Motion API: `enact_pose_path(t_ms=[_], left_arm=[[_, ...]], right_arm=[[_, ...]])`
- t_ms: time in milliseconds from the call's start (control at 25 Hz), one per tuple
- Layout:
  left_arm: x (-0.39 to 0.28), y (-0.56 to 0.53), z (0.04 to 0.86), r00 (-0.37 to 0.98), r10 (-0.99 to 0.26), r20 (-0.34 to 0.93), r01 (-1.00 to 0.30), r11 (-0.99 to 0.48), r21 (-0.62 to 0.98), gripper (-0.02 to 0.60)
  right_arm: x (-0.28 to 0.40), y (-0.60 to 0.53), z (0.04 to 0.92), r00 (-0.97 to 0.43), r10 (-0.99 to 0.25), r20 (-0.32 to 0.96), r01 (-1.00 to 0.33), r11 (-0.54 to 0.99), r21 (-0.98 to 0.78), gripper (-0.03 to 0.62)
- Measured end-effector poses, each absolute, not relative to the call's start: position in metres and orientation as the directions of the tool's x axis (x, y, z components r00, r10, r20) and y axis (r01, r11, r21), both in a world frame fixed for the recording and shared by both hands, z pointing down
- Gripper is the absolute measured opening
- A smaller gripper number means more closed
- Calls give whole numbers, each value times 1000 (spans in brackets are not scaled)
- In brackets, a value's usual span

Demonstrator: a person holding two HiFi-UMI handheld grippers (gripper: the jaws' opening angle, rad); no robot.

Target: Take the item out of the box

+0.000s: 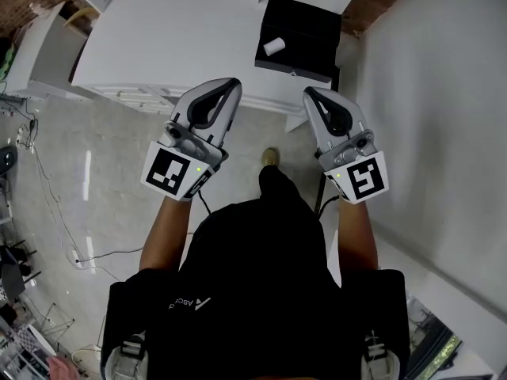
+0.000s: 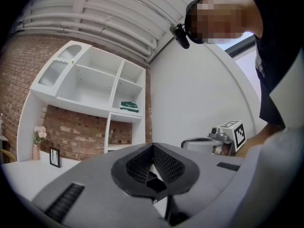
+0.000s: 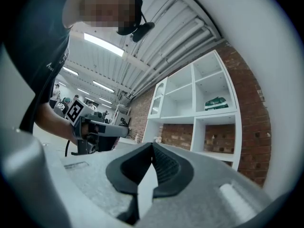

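Small white item [image 1: 274, 46] on the black box [image 1: 305, 34], both claws shut and empty short of the bench [image 1: 174, 30].

The item lies tilted on the box's dark face, and the box stands at the bench's near edge toward its right corner. Both bare forearms reach forward from the body, side by side over the floor. The left claw [image 1: 234, 82] and the right claw [image 1: 309, 93] point at the near edge, well apart from the box. Each has its jaws pressed together with nothing between them.
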State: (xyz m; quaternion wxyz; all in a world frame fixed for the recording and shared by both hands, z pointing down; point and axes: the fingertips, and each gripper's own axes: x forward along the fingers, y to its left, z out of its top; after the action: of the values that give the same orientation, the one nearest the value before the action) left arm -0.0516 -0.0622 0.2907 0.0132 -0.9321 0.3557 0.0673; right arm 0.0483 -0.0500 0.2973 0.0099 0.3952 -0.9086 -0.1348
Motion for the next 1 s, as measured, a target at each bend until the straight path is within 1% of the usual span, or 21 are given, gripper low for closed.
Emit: enact_pose_path(t_ms=[360,560,800,1000], left_arm=[[-14,-157,306,693,-711,-119,-714,-700,25,-2],[-2,-192,328,670,-739,-68,-740,-673,16,-2],[12,-218,336,652,-757,-50,-757,-653,19,-2],[14,-234,341,634,-772,-36,-772,-635,19,-2]], right_arm=[[75,-145,320,-754,-656,-32,-646,733,213,2],[78,-183,339,-795,-607,13,-589,776,228,2],[83,-215,367,-819,-560,127,-520,817,250,3],[78,-238,384,-830,-522,197,-460,840,288,3]])
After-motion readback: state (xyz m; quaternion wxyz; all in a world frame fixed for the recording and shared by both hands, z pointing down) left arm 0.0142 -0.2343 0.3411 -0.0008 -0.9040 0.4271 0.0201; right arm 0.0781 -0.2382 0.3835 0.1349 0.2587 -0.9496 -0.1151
